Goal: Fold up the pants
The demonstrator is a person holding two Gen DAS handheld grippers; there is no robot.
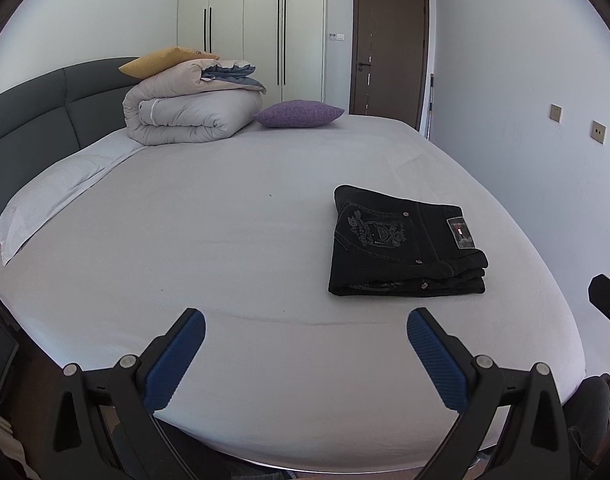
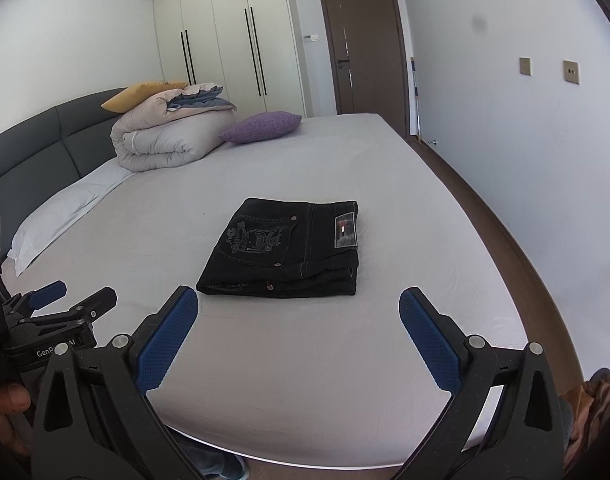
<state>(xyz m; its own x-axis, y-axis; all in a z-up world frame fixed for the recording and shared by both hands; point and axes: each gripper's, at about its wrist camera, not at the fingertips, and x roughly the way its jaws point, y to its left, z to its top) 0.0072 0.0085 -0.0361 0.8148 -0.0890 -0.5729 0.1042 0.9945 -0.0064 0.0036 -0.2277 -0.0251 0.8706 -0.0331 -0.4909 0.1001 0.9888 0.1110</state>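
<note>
Your left tongs (image 1: 306, 334) stand wide apart at the bottom of the left wrist view, blue pads facing each other with nothing between them and touching nothing. Your right tongs (image 2: 299, 316) are spread just as wide at the bottom of the right wrist view, also empty. In that same view your left tongs appear again at the lower left edge, with a fingertip of your hand (image 2: 5, 404) showing below them.

Both pairs hover over the near edge of the bed (image 1: 225, 240), whose pale sheet fills the middle of each frame. The pants (image 2: 285, 250) lie on it as a black folded stack, back pocket embroidery and waist label facing up. They sit at centre frame in the right wrist view, just beyond the right tongs, and right of centre in the left wrist view, well clear of the left tongs.

At the upper left, a dark grey headboard (image 1: 33, 120) runs along the bed. A rolled duvet (image 1: 189, 116) rests near it with a yellow cushion (image 1: 165, 62) on top and a purple cushion (image 1: 299, 114) beside it. A white pillow (image 1: 61, 196) lies at the left. Behind, cream wardrobe doors (image 1: 249, 28) and a brown door (image 1: 391, 52) fill the upper part of the frame.
</note>
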